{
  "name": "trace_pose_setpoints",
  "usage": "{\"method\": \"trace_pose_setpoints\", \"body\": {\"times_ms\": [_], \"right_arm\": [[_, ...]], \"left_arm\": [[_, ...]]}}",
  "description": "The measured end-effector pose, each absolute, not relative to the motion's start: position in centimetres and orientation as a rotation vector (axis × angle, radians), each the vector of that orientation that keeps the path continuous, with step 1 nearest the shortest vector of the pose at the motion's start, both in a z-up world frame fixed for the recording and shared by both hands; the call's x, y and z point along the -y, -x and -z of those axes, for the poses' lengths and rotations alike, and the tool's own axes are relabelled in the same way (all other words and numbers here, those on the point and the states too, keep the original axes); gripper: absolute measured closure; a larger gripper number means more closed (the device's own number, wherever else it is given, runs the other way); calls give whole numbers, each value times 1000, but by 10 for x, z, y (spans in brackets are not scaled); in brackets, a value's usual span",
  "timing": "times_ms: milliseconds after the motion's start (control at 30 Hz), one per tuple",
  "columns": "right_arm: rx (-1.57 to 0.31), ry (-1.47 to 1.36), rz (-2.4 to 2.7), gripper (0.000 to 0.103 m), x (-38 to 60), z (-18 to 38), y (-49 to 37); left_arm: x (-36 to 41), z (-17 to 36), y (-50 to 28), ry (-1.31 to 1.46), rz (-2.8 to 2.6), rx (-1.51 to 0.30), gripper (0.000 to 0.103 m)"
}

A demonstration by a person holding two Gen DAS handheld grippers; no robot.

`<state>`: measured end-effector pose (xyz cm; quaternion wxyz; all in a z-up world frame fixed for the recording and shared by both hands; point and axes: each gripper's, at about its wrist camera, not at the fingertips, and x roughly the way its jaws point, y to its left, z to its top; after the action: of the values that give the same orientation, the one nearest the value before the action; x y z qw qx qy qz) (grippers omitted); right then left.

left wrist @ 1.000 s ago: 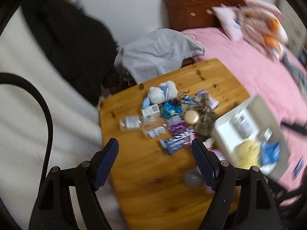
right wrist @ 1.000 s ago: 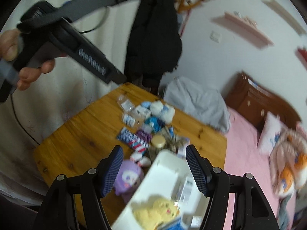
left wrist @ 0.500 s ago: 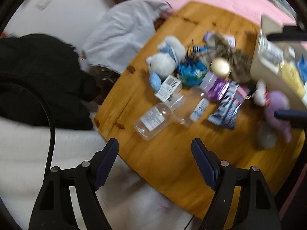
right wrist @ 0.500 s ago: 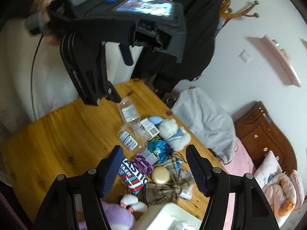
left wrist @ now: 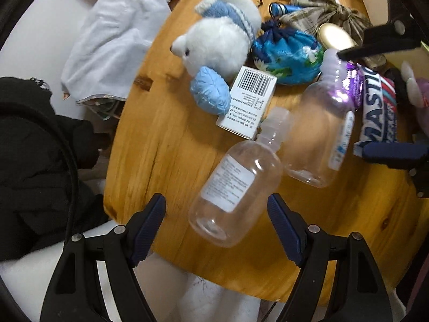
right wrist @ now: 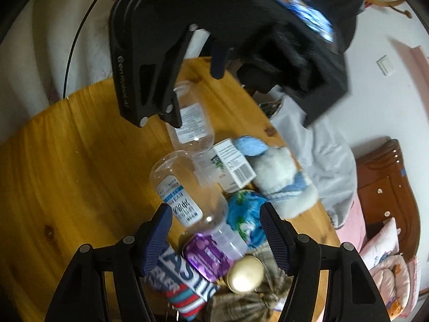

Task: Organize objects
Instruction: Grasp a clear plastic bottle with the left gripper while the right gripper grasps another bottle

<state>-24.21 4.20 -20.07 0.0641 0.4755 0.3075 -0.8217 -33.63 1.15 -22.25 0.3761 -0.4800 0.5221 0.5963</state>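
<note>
At the far left of the left wrist view a black coat [left wrist: 40, 161] and a pale grey cloth [left wrist: 115, 40] hang off the edge of the round wooden table [left wrist: 166, 145], clear of the clutter to be organized. Next comes the left hand-held gripper [left wrist: 215, 222], pointing steeply down with its jaws spread wide and nothing pressed between the pads; the base of a clear bottle with a white label [left wrist: 236, 187] lies on its side in the gap, which suggests this bottle is the left side's pick. Just beyond its cap sits a small white box with a barcode [left wrist: 248, 102], tucked against a white plush bear with a blue scarf [left wrist: 222, 37].

Further right, a second clear bottle with a blue-printed label [left wrist: 319, 136] lies beside the first, neck toward a blue drawstring pouch [left wrist: 287, 56]. In the right wrist view the right hand-held gripper [right wrist: 215, 233] is also open and empty — its pads sit either side of this bottle's neck end without touching it. Around the neck crowd a purple packet [right wrist: 206, 257], a striped packet [right wrist: 182, 289], a gold-lidded jar [right wrist: 245, 273] and a plaid cloth bag [left wrist: 324, 8]. Everything lies loose in one heap near the table's middle — likely dumped for sorting — so each grasp should come from the open side, where neighbours will not be dragged along.
</note>
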Motion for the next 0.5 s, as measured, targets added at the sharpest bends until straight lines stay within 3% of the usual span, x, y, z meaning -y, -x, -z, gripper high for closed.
{"method": "trace_pose_setpoints", "body": {"times_ms": [500], "right_arm": [[-1025,-1499,2271,34,-27,254,267]], "left_arm": [[-9,248,360,1331,-1411,-1267,24]]}}
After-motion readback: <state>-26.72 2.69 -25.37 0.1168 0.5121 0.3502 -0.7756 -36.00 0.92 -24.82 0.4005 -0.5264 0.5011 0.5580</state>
